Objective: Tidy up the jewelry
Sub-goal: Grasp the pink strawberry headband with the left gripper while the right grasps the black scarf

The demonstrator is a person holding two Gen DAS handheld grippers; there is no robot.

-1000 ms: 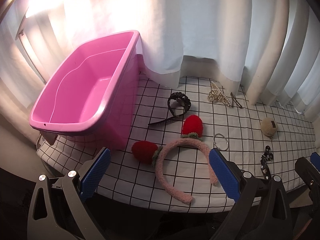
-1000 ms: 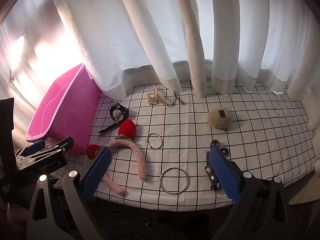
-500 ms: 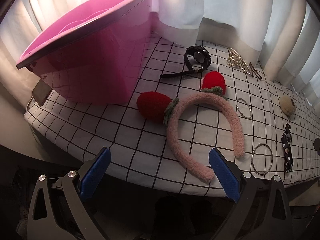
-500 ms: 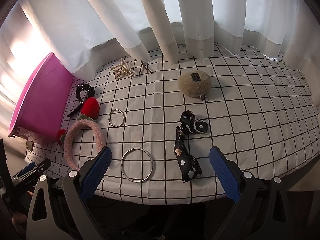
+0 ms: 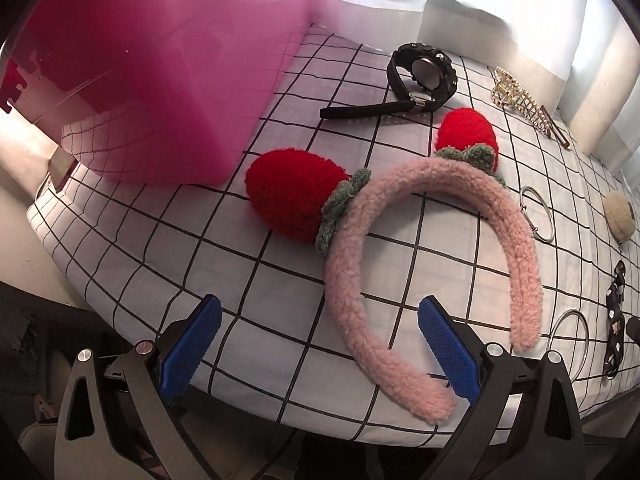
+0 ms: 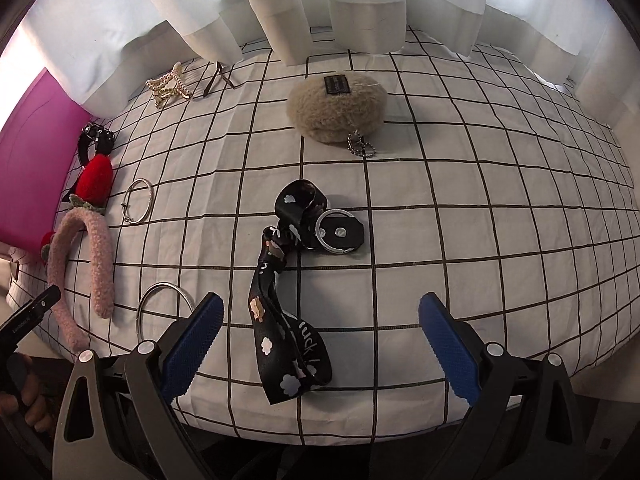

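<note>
on grid cloth (image 6: 460, 168) | white curtains (image 6: 360, 4) behind | pink bin (image 5: 160, 72) left | both tongs agape, empty

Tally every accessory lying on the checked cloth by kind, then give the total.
Fuzzy headband with strawberries: 1
Black watch: 1
Pearl hair claw clip: 1
Thin hair clip: 1
Metal bangles: 2
Beige fluffy pouch keychain: 1
Black patterned lanyard strap: 1
Total: 8

We hold our right gripper (image 6: 320, 344) wide apart over a black patterned fabric strap (image 6: 280, 320) on the white grid-checked cloth (image 6: 460, 208).
</note>
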